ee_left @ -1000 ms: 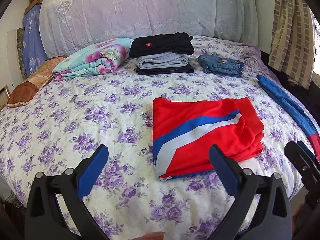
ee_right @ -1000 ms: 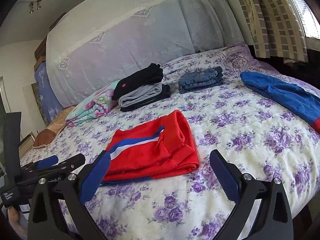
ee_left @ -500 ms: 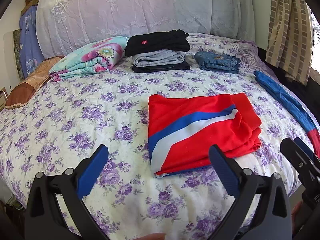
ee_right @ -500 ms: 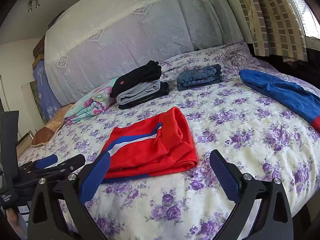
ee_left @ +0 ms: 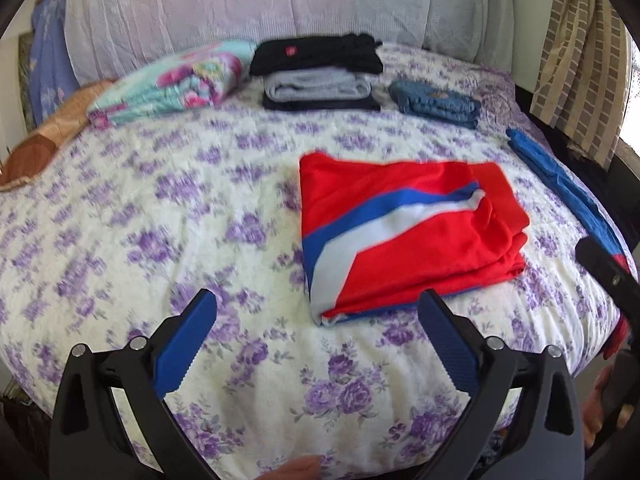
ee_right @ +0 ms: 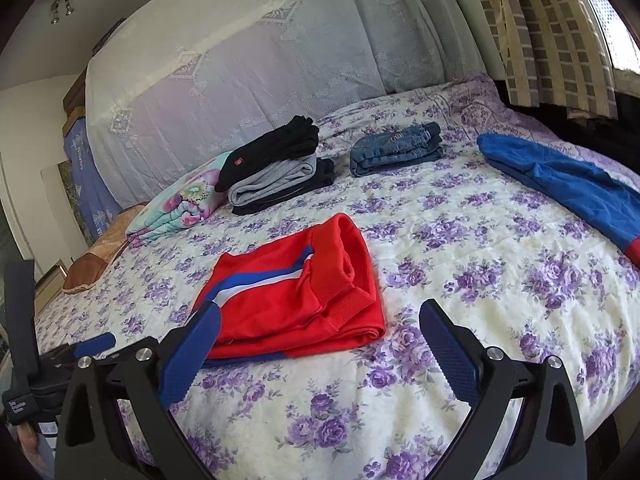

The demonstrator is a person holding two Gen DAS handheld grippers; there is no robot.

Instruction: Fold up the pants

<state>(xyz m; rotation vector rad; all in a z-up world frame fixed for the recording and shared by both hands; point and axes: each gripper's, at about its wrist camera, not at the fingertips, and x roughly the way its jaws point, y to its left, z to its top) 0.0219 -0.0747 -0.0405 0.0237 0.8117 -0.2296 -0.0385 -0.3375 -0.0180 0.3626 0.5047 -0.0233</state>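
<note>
Folded red pants with a blue and white stripe lie flat on the flowered bedspread near the bed's front edge. My left gripper hovers open just in front of them, holding nothing. My right gripper is open too and hangs above the bed's front edge, with the pants just beyond its left finger. The left gripper's body shows at the left edge of the right wrist view, and the right gripper's dark body shows at the right edge of the left wrist view.
A blue garment lies unfolded at the right side of the bed. At the back sit a stack of black and grey folded clothes, folded jeans and a flowered folded blanket. A curtain hangs at the right.
Both grippers have drawn slightly forward and upward over the bed, so the red pants appear lower and nearer. Both stay open. The pants have not moved.
</note>
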